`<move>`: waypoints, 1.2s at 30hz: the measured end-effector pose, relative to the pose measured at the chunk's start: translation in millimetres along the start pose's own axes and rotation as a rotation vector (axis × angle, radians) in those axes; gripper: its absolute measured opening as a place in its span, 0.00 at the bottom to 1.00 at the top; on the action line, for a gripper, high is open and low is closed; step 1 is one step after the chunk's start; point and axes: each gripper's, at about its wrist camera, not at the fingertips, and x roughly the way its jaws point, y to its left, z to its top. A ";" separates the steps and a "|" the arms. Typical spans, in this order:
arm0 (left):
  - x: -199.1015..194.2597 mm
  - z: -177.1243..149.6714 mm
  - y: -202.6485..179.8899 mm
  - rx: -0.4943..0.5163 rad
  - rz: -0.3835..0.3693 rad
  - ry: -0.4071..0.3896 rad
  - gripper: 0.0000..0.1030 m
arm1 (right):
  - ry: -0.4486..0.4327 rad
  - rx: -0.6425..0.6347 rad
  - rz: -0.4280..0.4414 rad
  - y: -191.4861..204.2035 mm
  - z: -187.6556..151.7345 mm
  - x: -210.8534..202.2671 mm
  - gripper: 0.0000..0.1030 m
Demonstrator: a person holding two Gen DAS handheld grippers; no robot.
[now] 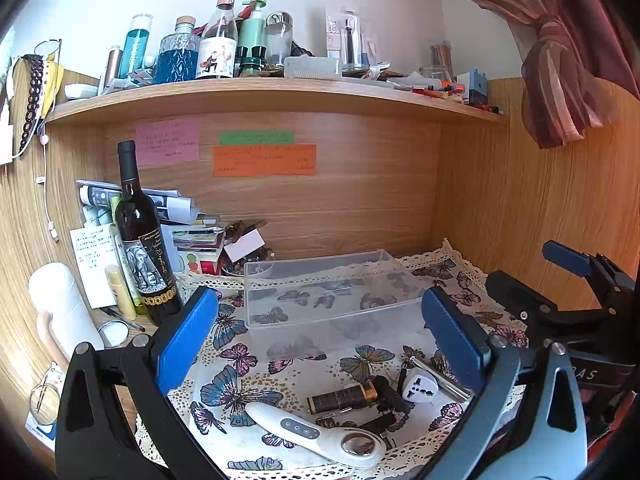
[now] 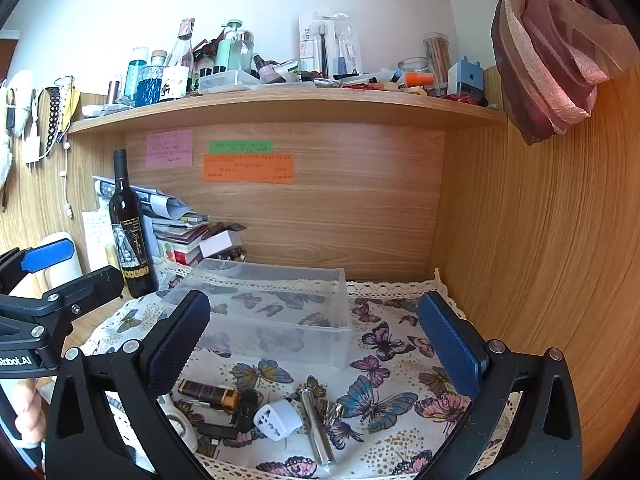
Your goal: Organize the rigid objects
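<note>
A clear plastic box [image 1: 332, 304] [image 2: 264, 312] stands empty on the butterfly cloth. In front of it lie a white handheld device with buttons [image 1: 316, 434], a brown-and-gold tube [image 1: 344, 398] [image 2: 210, 394], a white travel adapter [image 1: 418, 388] [image 2: 278, 420], a silver metal cylinder [image 2: 318, 426] and small black items [image 1: 390, 396] [image 2: 244, 404]. My left gripper [image 1: 320, 340] is open and empty above these objects. My right gripper [image 2: 316, 344] is open and empty above them too; it also shows in the left wrist view [image 1: 576, 280] at the right.
A wine bottle [image 1: 146, 240] [image 2: 130, 228], stacked papers and books [image 1: 176, 216], a white mug [image 1: 60, 312] and a small mirror [image 1: 114, 332] stand at the left. A cluttered shelf [image 1: 280, 94] runs overhead. Wooden walls enclose the back and right.
</note>
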 end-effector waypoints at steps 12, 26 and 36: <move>1.0 1.9 -1.2 0.003 -0.001 -0.001 1.00 | -0.005 0.008 0.003 -0.1 0.4 -1.3 1.00; 0.1 2.3 -2.3 0.001 -0.001 -0.004 1.00 | -0.010 0.010 0.011 0.3 1.5 -3.1 1.00; 0.9 2.5 -2.5 -0.004 -0.003 -0.002 1.00 | -0.008 0.010 0.017 2.3 1.8 -3.1 1.00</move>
